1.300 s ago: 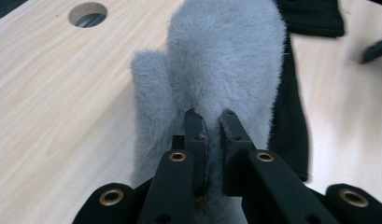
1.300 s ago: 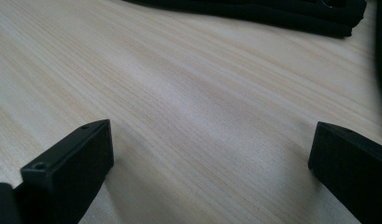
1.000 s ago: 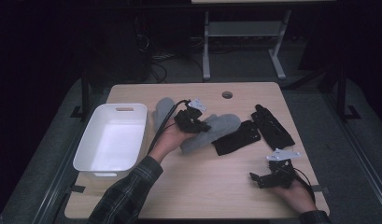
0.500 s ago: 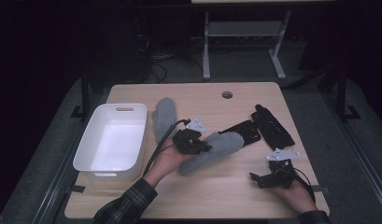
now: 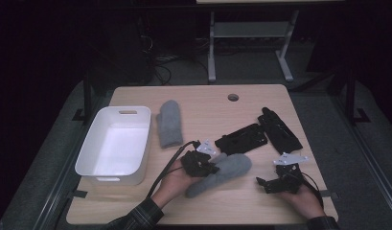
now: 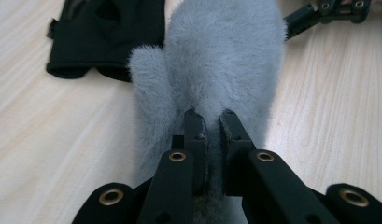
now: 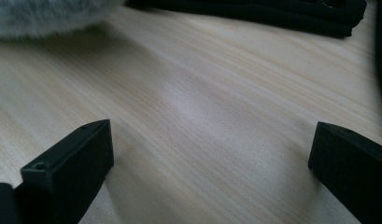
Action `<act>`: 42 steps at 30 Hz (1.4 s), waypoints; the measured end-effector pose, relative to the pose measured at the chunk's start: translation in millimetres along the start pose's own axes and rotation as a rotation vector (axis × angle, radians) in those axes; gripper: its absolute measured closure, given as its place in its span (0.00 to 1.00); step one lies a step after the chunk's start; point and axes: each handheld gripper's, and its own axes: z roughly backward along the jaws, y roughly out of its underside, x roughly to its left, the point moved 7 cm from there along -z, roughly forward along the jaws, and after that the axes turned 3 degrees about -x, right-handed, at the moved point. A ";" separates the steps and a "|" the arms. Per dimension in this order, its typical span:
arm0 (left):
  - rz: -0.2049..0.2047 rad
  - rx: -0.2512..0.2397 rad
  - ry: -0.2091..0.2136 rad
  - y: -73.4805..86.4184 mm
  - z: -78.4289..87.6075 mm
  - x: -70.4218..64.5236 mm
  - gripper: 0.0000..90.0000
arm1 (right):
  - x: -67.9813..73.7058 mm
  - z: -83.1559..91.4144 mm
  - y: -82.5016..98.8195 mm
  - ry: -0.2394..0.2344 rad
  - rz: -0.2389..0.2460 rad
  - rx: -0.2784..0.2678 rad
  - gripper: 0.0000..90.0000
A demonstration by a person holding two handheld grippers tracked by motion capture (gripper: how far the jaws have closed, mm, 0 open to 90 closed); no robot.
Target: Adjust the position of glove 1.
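Note:
A fluffy grey mitten lies slantwise on the wooden table near its front edge. My left gripper is shut on its cuff end. In the left gripper view the jaws of the left gripper pinch the fur, and the mitten stretches away from them. A second grey mitten lies flat beside the white bin. Two black gloves lie at the right middle. My right gripper rests at the front right, open and with nothing between the jaws.
The white bin stands at the table's left with nothing in it. A round cable hole sits near the far edge. In the right gripper view the grey mitten and a black glove lie just ahead. Bare wood stretches between the two grippers.
My left hand has pulled the grey mitten off the black gloves, toward the front edge and down onto the table. The right hand has stayed put.

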 end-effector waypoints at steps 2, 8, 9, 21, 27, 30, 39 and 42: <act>-0.018 0.028 -0.008 3.4 -4.0 -1.4 0.93 | -0.1 -0.1 0.0 0.000 0.002 -0.001 0.00; -0.022 0.050 -0.007 8.9 -13.8 -8.2 0.93 | -0.3 0.0 0.0 0.000 0.004 0.000 0.00; -0.029 0.058 -0.005 9.4 -13.8 -9.7 0.93 | -0.4 0.0 0.0 0.000 0.004 0.000 0.00; -0.014 0.003 0.010 1.7 -4.3 -6.5 0.66 | -0.2 0.0 0.1 0.001 0.002 0.001 0.00; 0.011 -0.030 -0.061 -5.6 19.6 18.1 0.74 | -0.1 0.0 0.1 0.001 0.001 0.001 0.00; 0.037 -0.038 -0.128 -9.9 31.7 40.2 0.92 | 0.2 0.1 0.2 -0.001 -0.002 0.003 0.00; 0.155 -0.061 -0.317 -16.5 46.8 108.3 0.99 | 0.5 0.1 0.1 -0.003 -0.002 0.002 0.00; 0.203 -0.070 -0.364 -15.1 46.6 126.9 0.99 | 0.7 0.1 0.1 -0.005 -0.001 0.002 0.00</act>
